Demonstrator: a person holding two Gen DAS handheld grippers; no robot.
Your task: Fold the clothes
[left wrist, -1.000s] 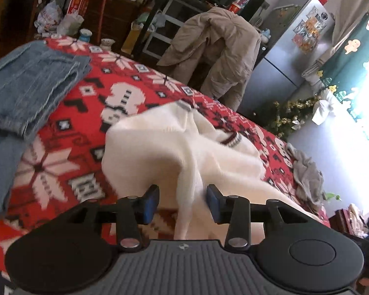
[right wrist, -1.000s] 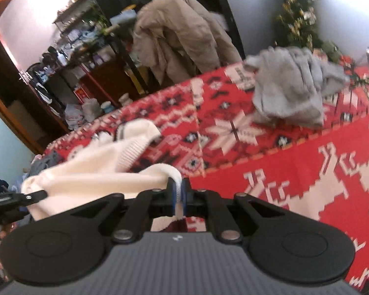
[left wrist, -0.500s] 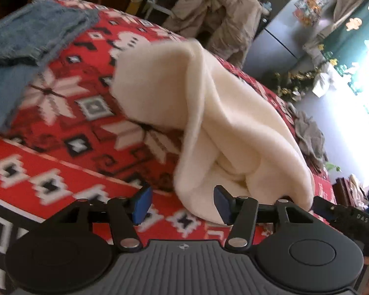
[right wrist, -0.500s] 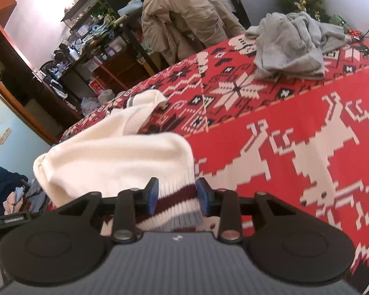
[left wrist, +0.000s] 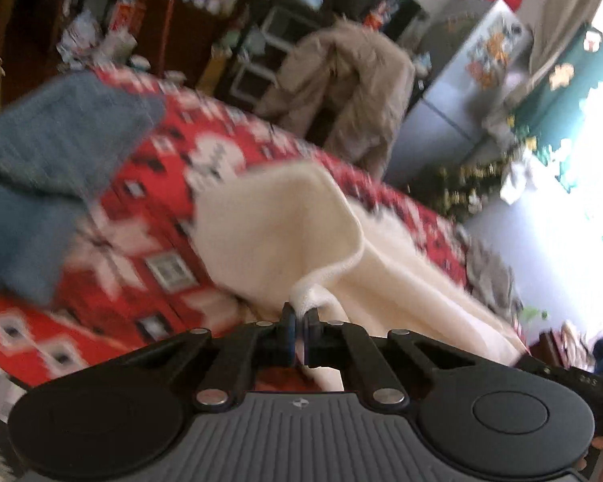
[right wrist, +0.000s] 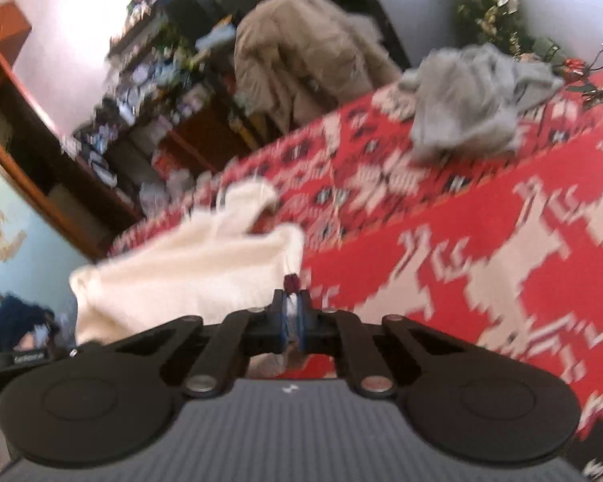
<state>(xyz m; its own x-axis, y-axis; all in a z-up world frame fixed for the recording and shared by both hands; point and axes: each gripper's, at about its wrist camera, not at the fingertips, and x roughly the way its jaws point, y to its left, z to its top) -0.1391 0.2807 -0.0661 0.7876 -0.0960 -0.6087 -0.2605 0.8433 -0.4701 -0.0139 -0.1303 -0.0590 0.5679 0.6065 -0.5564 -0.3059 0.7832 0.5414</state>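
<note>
**Ana:** Left wrist view first. What did the left claw (left wrist: 299,331) have?

**Ben:** Its jaws were closed on a rolled edge of the cream sweater (left wrist: 285,229), with a small knot of knit bunched between the pads. The sweater lay draped over the red patterned cloth (left wrist: 161,188) on the worktop, beside the blue jeans (left wrist: 48,152) at the left.

**Ana:** How would it handle?

**Ben:** Soft, limp and fairly light, I judged. It sagged from the pinch, so it would fold wherever it was unsupported. A thick seam or hem looked the safest hold, since loose knit could stretch or slip.

**Ana:** And the right wrist view?

**Ben:** The right claw (right wrist: 291,313) was also closed, pinching what looked like the striped ribbed hem, dark red and pale, at the sweater's (right wrist: 189,277) near corner. The body trailed away to the left over the cloth. A grey garment (right wrist: 470,100) sat well apart at the far side.

**Ana:** So two holds on its edges?

**Ben:** Yes, which suited such floppy fabric.
</note>
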